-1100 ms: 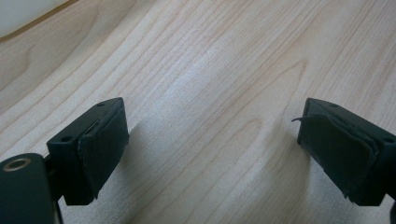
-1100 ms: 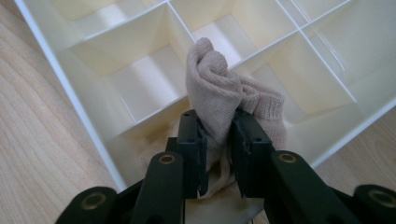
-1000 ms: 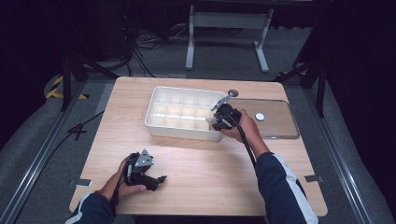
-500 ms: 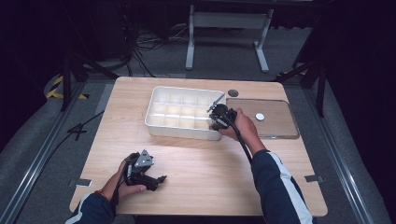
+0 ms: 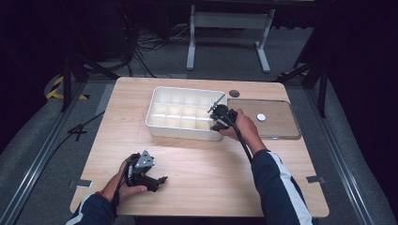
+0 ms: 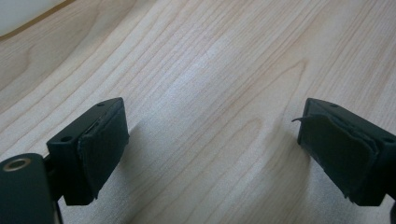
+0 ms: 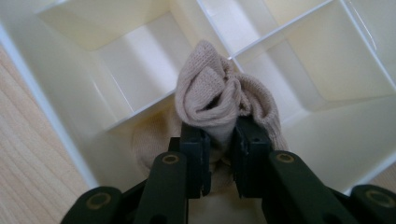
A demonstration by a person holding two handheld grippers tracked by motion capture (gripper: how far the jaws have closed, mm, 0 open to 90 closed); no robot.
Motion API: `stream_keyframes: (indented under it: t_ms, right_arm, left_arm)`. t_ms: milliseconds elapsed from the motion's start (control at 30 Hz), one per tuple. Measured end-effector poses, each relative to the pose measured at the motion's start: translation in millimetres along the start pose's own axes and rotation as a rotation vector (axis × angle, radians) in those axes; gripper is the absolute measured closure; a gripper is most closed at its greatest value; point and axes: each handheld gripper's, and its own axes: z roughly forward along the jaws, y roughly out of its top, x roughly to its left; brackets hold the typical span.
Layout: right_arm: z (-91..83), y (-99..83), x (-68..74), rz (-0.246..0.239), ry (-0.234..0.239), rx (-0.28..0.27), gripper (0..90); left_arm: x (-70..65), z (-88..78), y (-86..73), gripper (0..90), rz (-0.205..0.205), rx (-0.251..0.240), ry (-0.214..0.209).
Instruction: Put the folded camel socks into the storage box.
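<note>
Currently the right gripper [image 7: 219, 140] is pinching a bunched beige sock [image 7: 219, 93] over a corner compartment of the white divided tray [image 7: 60, 121]. Risk: the fabric is ballooning past the jaws and could be snagging on a divider. Left gripper [image 6: 212, 140] is resting wide, empty, on the table [image 6: 224, 60].

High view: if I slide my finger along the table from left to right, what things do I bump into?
Left gripper → white divided tray → right gripper at the tray's right end → clear lid with a small white disc on it.
</note>
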Motion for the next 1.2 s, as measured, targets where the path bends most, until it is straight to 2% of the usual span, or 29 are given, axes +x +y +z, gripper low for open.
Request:
stream_keyframes:
  t_ms: [367, 633, 800, 1200]
  right_arm:
    - [-1.9, 0.3, -0.7, -0.024, -0.01, -0.011, 75.1]
    - [-11.5, -4.1, -1.9, 0.004, 0.002, -0.051, 71.1]
    - [-17.9, -8.6, -2.8, 0.031, 0.016, -0.1, 68.5]
    - [-26.6, -15.5, 0.9, 0.027, 0.009, -0.164, 68.2]
  left_arm:
    - [0.6, -0.4, 0.3, 8.8, 0.008, 0.002, 0.005]
    - [0.6, -0.4, 0.3, 8.8, 0.008, 0.002, 0.004]
    - [0.4, -0.2, 0.2, 8.8, 0.006, 0.0, 0.004]
    - [0.4, -0.2, 0.2, 8.8, 0.005, -0.001, 0.004]
